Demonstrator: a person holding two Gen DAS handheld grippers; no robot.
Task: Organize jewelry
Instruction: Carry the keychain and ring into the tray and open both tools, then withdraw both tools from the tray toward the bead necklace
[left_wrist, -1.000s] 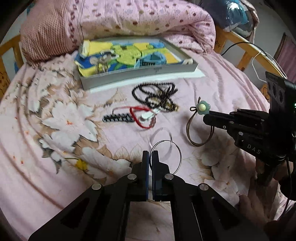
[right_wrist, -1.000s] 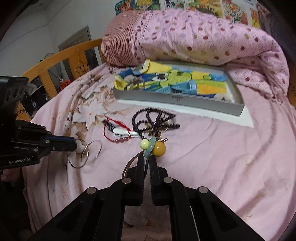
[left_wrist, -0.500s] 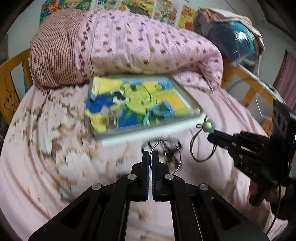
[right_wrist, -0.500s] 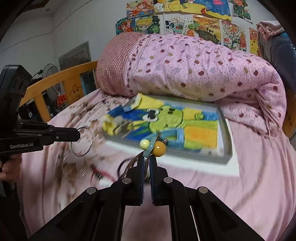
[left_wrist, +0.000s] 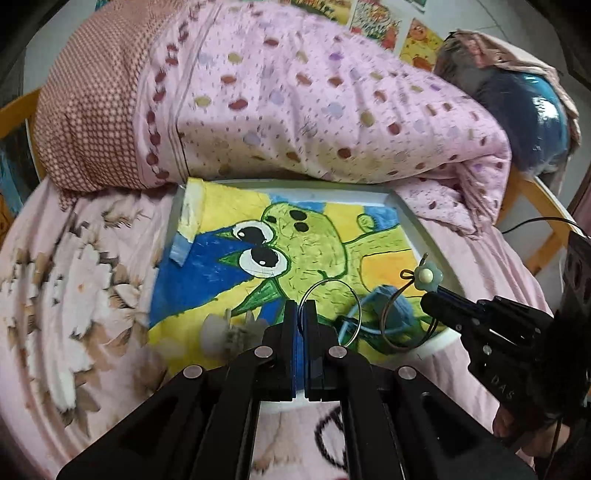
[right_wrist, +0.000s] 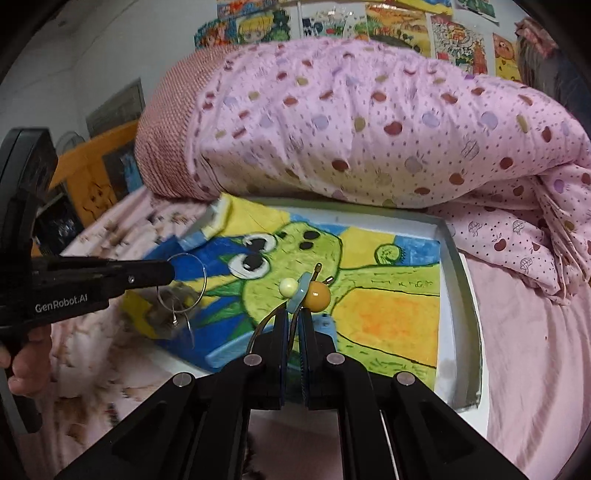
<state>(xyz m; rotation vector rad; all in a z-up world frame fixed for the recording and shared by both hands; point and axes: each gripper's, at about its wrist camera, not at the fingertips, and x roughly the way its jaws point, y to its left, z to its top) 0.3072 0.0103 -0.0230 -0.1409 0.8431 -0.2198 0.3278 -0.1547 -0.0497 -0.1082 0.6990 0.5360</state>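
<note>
Nearest you, your left claw (left_wrist: 301, 308) is clamped on a thin silver hoop (left_wrist: 330, 314), and your right claw (right_wrist: 291, 317) pinches a brown cord bracelet (left_wrist: 400, 321) with a pale flower charm (left_wrist: 427, 276) and an amber bead (right_wrist: 317, 294). Both pieces hang in the air over the near edge of the shallow white tray (left_wrist: 424, 229) on the floral bed sheet (left_wrist: 74, 288). The tray's floor is lined with a green, blue and yellow frog drawing (right_wrist: 295, 254); a pale, blurred trinket (left_wrist: 221, 330) and a blue ring (left_wrist: 388, 308) lie in it. Beyond the tray the rolled, dotted pink quilt (right_wrist: 369, 122) blocks the far side. A second ago both claws were low over the jewelry on the sheet; they have since moved to the tray.
</note>
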